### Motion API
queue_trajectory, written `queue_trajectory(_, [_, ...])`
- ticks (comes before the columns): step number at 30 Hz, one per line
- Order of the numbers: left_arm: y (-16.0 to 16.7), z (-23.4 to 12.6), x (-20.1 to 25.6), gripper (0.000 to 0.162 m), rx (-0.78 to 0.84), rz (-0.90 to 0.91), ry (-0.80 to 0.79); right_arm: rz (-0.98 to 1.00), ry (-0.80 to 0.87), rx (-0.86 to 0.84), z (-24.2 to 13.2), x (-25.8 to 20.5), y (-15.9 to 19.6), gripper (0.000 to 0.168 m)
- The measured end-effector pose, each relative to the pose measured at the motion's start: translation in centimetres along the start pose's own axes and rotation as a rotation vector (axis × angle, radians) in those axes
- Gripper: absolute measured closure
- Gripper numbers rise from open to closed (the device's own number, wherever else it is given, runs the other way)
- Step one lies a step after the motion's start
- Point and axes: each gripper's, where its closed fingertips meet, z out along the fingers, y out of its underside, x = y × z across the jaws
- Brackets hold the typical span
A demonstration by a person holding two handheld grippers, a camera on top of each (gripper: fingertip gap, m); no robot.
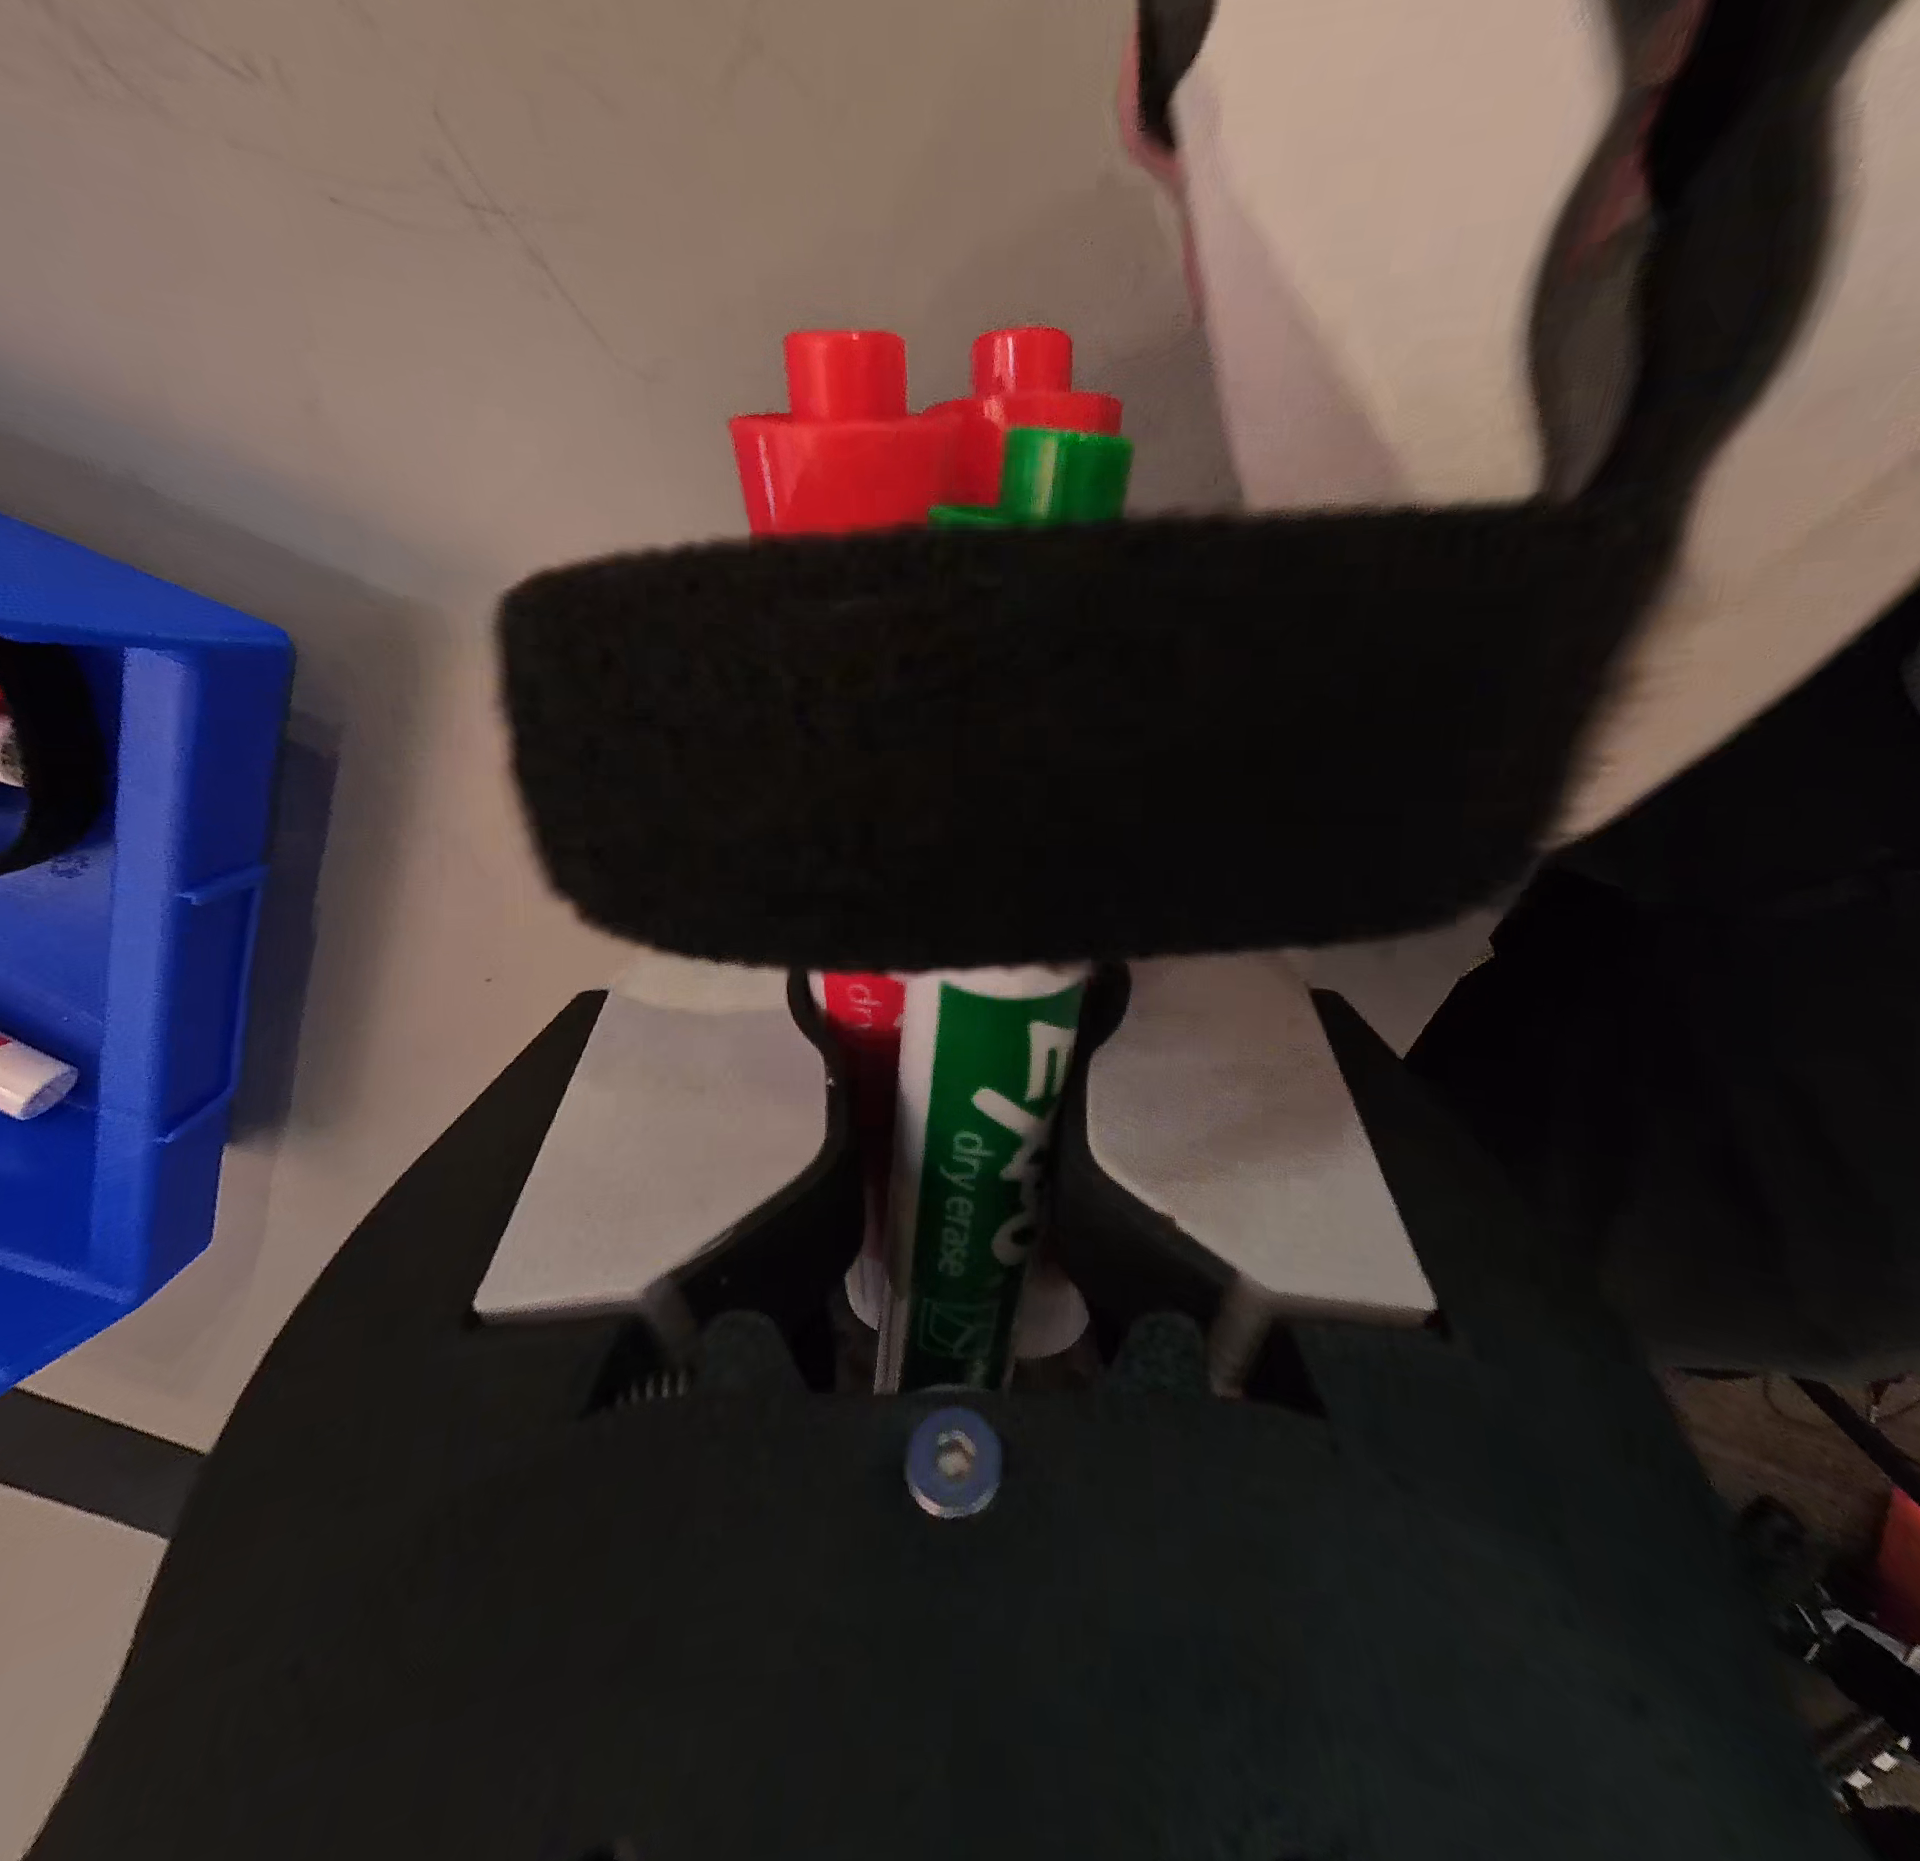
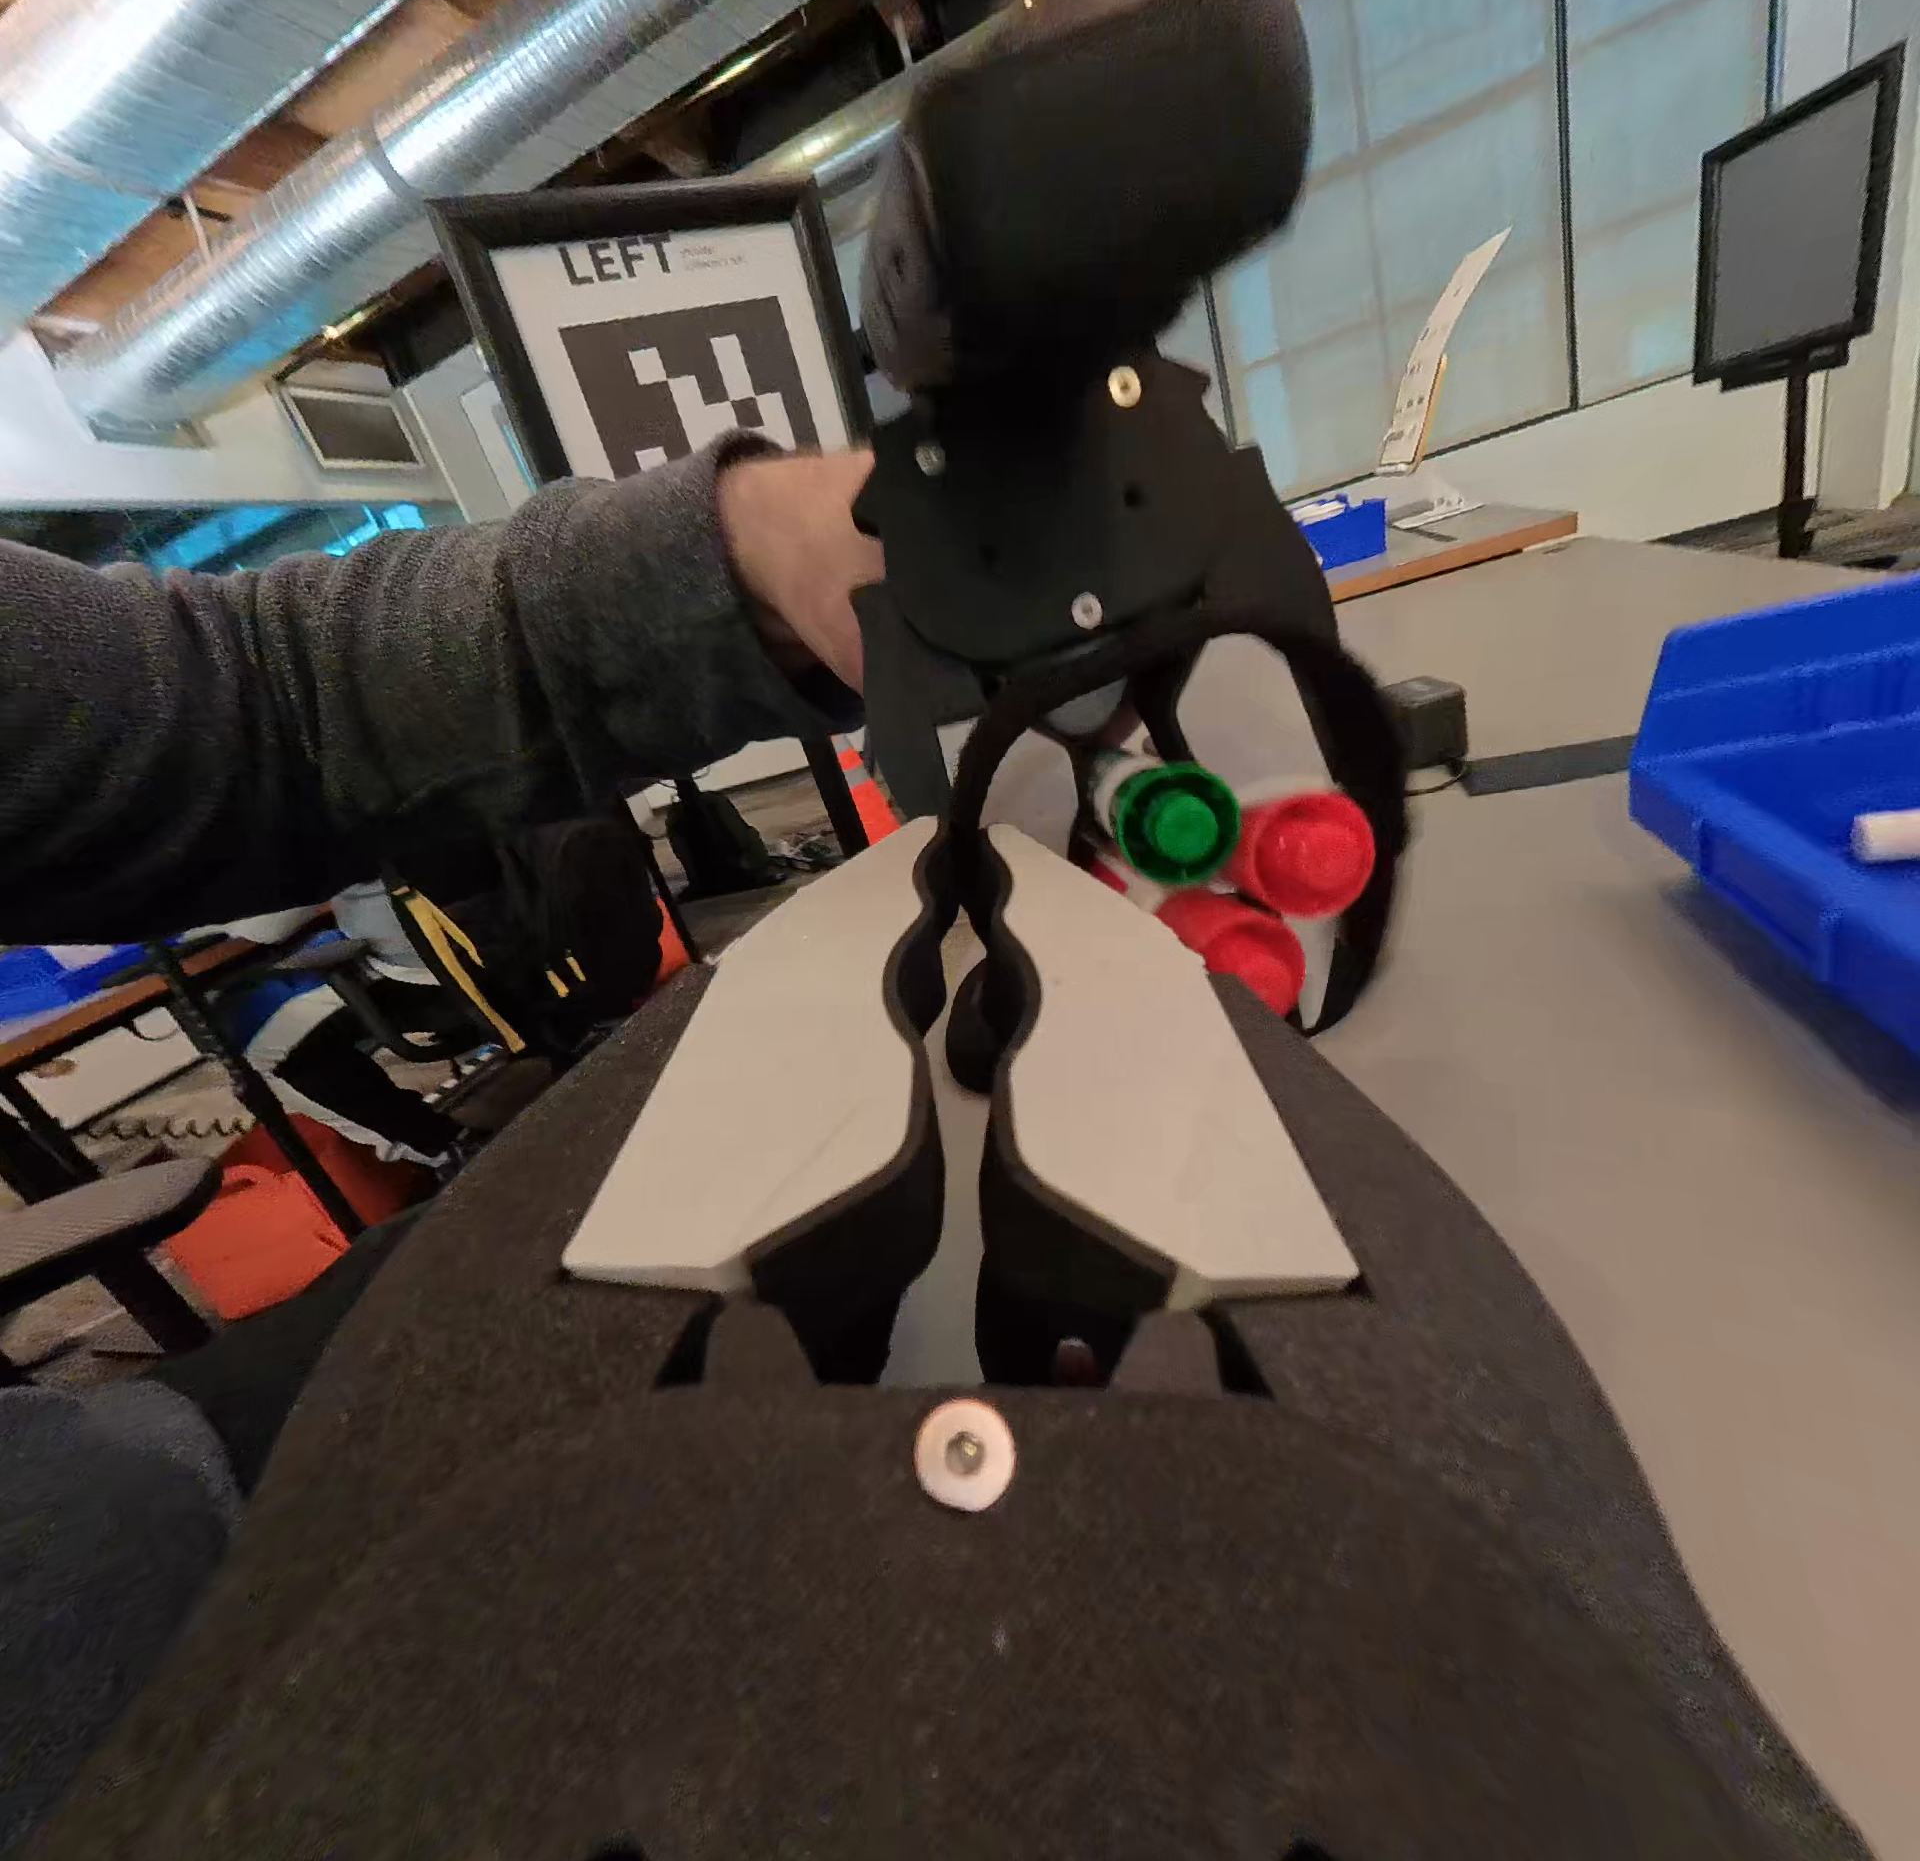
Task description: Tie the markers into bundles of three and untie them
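Observation:
My left gripper [image 1: 956, 990] is shut on three markers: one green marker [image 1: 987, 1167] and two red markers [image 1: 831, 450], held pointing away from me above the grey table [image 1: 312, 253]. A wide black fabric strap [image 1: 935, 731] loops around the markers just past my fingertips and runs off to the upper right. In the right wrist view, my right gripper [image 2: 961, 855] is shut on the end of that strap [image 2: 1361, 772], which loops loosely around the green cap [image 2: 1174, 824] and the red caps [image 2: 1309, 850]. The left gripper [image 2: 1049, 523] shows there above the bundle.
A blue bin [image 1: 135, 928] with marker pieces stands at the left of the table; it also shows in the right wrist view [image 2: 1787, 772] at the right. A person's sleeved arm [image 2: 364, 689] reaches in from the left. Chairs, a framed sign and a monitor stand beyond. Spacing between my two grippers at the tips: around 8 cm.

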Motion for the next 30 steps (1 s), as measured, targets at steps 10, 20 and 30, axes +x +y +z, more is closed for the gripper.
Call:
queue_trajectory(10, [0.1, 0.2, 0.2, 0.121, -0.013, 0.016, 0.014, 0.108, -0.026, -0.081, 0.6, 0.4, 2.5, 0.167])
queue_trajectory(20, [-0.6, 0.0, 0.3, 0.065, -0.027, 0.044, 0.017, 0.137, -0.019, -0.089, 0.3, 1.3, 3.1, 0.166])
queue_trajectory(30, [-0.6, 0.1, 0.4, 0.068, -0.033, 0.040, 0.021, 0.107, 0.097, -0.104, 0.3, 2.7, 4.1, 0.133])
